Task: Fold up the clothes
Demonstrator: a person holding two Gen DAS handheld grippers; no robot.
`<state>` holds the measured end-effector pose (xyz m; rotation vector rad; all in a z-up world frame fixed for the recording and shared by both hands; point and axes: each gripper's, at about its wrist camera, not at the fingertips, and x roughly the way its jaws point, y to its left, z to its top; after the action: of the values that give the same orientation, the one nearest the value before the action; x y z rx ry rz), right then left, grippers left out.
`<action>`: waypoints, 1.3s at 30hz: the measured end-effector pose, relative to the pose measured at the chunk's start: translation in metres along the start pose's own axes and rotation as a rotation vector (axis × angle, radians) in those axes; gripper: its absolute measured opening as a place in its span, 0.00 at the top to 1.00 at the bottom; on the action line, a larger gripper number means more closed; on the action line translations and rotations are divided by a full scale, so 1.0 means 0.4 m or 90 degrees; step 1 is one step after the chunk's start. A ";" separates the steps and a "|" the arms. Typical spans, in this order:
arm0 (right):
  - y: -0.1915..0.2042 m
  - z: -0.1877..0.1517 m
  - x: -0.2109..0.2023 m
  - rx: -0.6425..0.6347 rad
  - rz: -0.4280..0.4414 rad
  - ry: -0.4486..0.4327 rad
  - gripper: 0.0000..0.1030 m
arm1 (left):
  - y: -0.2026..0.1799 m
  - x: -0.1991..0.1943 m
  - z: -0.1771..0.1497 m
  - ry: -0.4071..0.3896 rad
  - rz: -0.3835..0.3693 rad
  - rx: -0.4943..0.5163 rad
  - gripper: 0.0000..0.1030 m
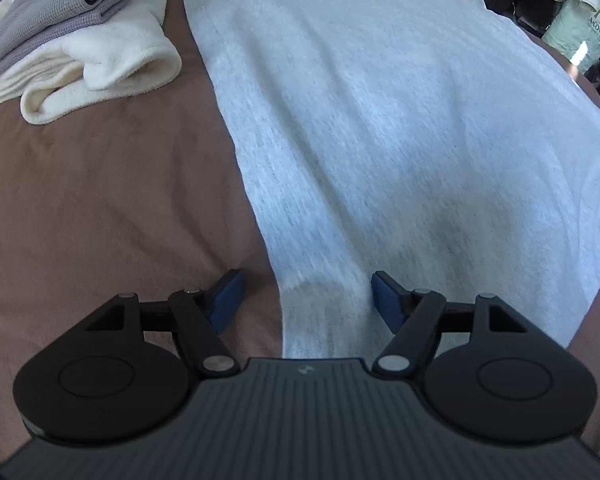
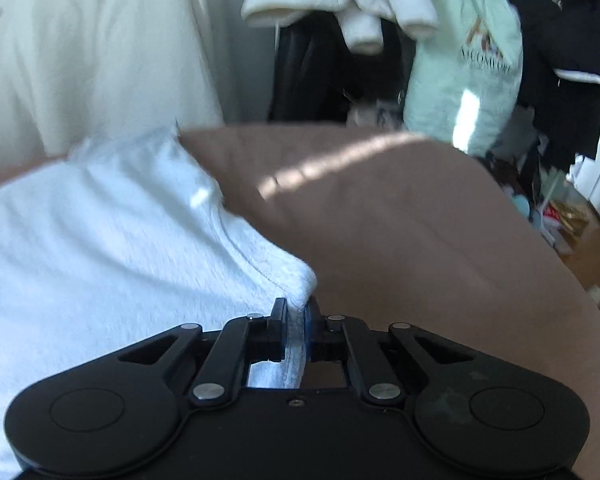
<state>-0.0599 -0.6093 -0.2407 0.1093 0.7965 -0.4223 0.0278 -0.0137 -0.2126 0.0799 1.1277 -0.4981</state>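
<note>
Tongs: our right tongs [image 2: 296, 320] clench the white garment [image 2: 100, 240] hem; left tongs [image 1: 306, 300] w/ jaws apart, straddling its edge on brown sheet [image 1: 100, 200].

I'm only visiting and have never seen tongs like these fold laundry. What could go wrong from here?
1. The right tongs pinch only a thin corner of the pale grey garment, so it could slip free when lifted.
2. The left tongs stand open over the garment's edge, one finger above the brown sheet; closing there could catch the sheet too.
3. The folded pile lies near and could be disturbed.
</note>
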 end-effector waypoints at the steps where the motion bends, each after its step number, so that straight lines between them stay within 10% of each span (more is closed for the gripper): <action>1: 0.006 -0.003 0.019 -0.018 -0.008 0.017 0.92 | -0.003 0.001 -0.001 0.001 -0.003 0.004 0.31; 6: 0.013 -0.018 0.039 0.019 -0.026 0.016 0.92 | -0.023 0.005 -0.006 -0.004 0.008 0.034 0.37; 8: -0.004 -0.018 0.039 0.052 -0.015 0.011 0.92 | -0.034 -0.001 -0.004 -0.015 -0.010 0.061 0.89; 9: -0.009 -0.022 0.035 0.064 -0.010 0.007 0.92 | -0.044 -0.012 -0.005 -0.027 -0.006 0.080 0.95; 15: 0.021 -0.013 -0.042 0.066 -0.039 -0.060 0.92 | -0.051 -0.125 -0.028 -0.119 0.073 0.101 0.95; 25: 0.035 -0.065 0.016 0.019 -0.032 -0.016 0.88 | -0.120 -0.006 -0.032 -0.028 0.180 0.185 0.89; 30: -0.032 -0.067 -0.089 0.122 -0.006 0.007 0.52 | -0.099 -0.092 -0.024 -0.109 0.158 0.133 0.74; 35: -0.095 -0.125 -0.212 0.262 0.134 0.091 0.40 | -0.151 -0.202 0.021 -0.226 0.069 0.108 0.66; 39: -0.102 -0.185 -0.270 0.279 0.265 0.207 0.38 | -0.307 -0.201 0.047 -0.225 -0.048 0.201 0.58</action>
<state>-0.1932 -0.5925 -0.2130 0.7549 0.9616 -0.1775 -0.0347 -0.1011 -0.1108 0.2154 0.7032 -0.7247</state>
